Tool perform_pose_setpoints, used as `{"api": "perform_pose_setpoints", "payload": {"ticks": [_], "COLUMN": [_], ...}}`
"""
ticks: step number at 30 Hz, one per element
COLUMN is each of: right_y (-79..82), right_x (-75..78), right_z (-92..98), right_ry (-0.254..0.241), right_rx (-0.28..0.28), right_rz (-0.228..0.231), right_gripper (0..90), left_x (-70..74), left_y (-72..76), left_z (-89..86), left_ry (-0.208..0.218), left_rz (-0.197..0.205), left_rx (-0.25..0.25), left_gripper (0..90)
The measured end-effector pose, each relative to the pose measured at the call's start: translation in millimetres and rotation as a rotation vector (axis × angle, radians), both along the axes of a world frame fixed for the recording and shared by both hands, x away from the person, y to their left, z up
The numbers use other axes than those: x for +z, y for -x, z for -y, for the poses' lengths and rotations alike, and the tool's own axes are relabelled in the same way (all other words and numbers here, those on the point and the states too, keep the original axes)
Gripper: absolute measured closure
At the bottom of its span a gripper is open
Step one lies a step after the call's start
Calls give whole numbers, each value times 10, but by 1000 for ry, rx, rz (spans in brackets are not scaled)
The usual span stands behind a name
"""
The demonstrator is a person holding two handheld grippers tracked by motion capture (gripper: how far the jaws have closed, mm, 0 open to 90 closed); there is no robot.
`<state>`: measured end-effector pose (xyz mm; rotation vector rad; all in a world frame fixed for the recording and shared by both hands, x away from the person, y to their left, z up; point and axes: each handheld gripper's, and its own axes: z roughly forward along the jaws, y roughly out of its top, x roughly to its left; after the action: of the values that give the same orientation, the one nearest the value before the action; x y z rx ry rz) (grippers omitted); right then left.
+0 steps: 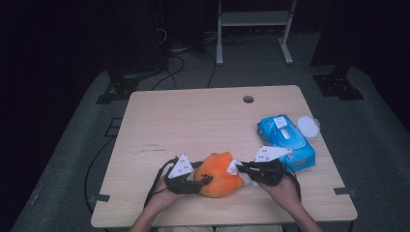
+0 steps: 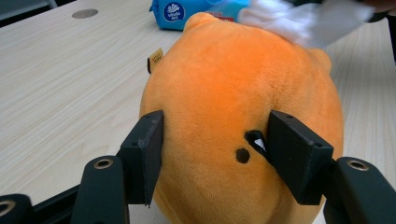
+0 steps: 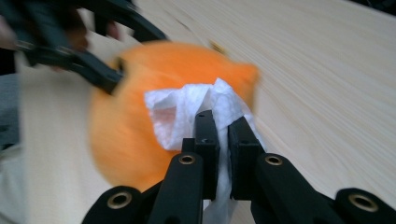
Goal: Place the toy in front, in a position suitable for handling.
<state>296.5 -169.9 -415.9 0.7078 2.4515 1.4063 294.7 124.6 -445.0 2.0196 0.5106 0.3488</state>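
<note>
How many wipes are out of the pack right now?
1. The single white wipe is pinched in the right gripper and lies against the orange plush toy. Others may be hidden inside the blue wipe pack.

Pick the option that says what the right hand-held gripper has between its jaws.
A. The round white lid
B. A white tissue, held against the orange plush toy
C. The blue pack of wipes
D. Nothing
B: in the right gripper view, the right hand-held gripper has its jaws closed on a white tissue that lies against the orange plush toy; the blue pack of wipes sits apart on the table.
</note>
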Motion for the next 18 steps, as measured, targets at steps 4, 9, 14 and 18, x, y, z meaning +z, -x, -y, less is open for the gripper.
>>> {"api": "perform_pose_setpoints", "payload": {"ticks": [4,9,14,18], "right_y": [56,-80,-65,-52], "right_x": [28,-25,34,46], "right_z": [-120,26,-23,-96], "right_ry": [30,39,15,28], "right_rx": [33,-53,-52,-29], "right_rz": [37,-6,15,43], "right_gripper": [839,839,838,838], "left_x": [-1,23,58,85], "left_y": [11,72,203,186], "left_z": [0,86,247,229], "left_ry": [-3,-15,-59,-42], "left_rz": [2,31,97,82], "left_rx": [2,-17,-60,-63], "left_gripper": [385,382,367,307]}}
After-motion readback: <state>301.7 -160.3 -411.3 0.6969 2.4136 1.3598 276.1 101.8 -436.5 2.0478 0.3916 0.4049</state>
